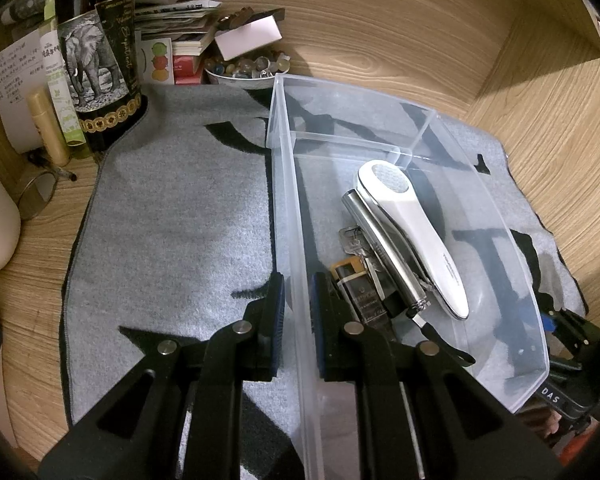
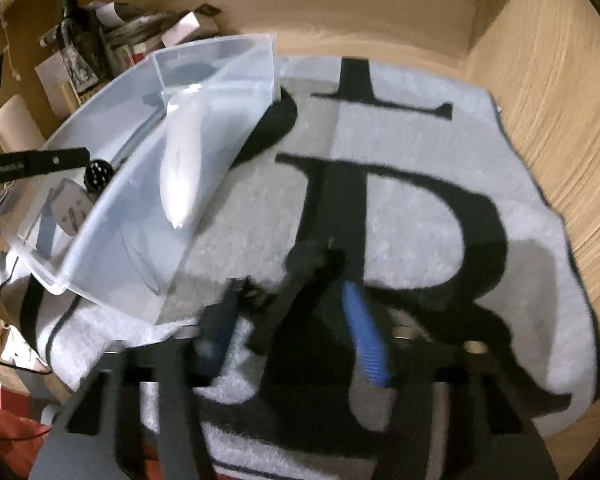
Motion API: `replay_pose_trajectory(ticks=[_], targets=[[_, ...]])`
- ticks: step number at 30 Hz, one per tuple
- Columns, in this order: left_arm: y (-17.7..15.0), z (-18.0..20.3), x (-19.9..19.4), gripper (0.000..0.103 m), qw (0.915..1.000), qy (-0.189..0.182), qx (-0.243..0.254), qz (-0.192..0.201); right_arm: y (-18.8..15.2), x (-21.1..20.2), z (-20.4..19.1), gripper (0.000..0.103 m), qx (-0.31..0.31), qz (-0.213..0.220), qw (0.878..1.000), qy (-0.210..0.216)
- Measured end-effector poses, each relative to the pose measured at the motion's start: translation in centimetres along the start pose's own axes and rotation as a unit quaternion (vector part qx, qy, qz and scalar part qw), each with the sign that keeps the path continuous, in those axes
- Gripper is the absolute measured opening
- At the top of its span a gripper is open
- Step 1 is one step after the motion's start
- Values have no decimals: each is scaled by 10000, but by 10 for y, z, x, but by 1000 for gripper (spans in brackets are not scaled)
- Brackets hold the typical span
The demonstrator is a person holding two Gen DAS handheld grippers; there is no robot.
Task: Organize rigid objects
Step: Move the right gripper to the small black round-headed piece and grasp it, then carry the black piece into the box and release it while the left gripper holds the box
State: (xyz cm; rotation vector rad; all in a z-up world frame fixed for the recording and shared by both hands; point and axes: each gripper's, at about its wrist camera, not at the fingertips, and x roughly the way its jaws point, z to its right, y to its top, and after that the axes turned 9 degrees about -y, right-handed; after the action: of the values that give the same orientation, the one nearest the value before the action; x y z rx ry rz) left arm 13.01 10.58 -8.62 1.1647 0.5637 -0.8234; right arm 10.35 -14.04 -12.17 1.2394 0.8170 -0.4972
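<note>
1. Black fingers of the left gripper straddle the near side wall of the clear plastic bin, 1 pad outside, 1 inside; a narrow gap shows on both sides of the wall, so they are not fully clamped.
2. Inside the bin lie a white handheld device, a metal tool, keys and a dark lighter, grouped at its near end.
3. The right gripper hovers over the grey lettered towel, blurred, fingers spread and holding nothing that I can tell.
4. Judgement: items look collected, and the bin is being steadied or repositioned.
5. Next move calls for a firm pinch on the thin wall, keeping the bin level so the contents do not slide.
</note>
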Motion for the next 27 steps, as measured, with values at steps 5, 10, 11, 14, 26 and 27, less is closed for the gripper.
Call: replay_pose_trajectory(ticks=[5, 10, 11, 14, 26, 27], targets=[[0, 0, 0, 12, 10000, -13, -14, 5, 3, -4, 4, 22, 52, 86, 9999, -23], [0, -1, -1, 12, 10000, -8, -12, 8, 13, -12, 9, 22, 109, 278, 9995, -84], [0, -1, -1, 12, 10000, -11, -13, 9, 16, -14, 9, 22, 114, 323, 9994, -90], [-1, -1, -1, 12, 10000, -12, -17, 11, 27, -22, 10, 22, 117, 520, 9985, -103], [-1, -1, -1, 12, 10000, -31, -27, 14, 76, -53, 3, 22, 30, 1376, 9905, -39], [-1, -1, -1, 12, 10000, -32, -28, 14, 81, -57, 1, 22, 0, 1469, 9891, -39]])
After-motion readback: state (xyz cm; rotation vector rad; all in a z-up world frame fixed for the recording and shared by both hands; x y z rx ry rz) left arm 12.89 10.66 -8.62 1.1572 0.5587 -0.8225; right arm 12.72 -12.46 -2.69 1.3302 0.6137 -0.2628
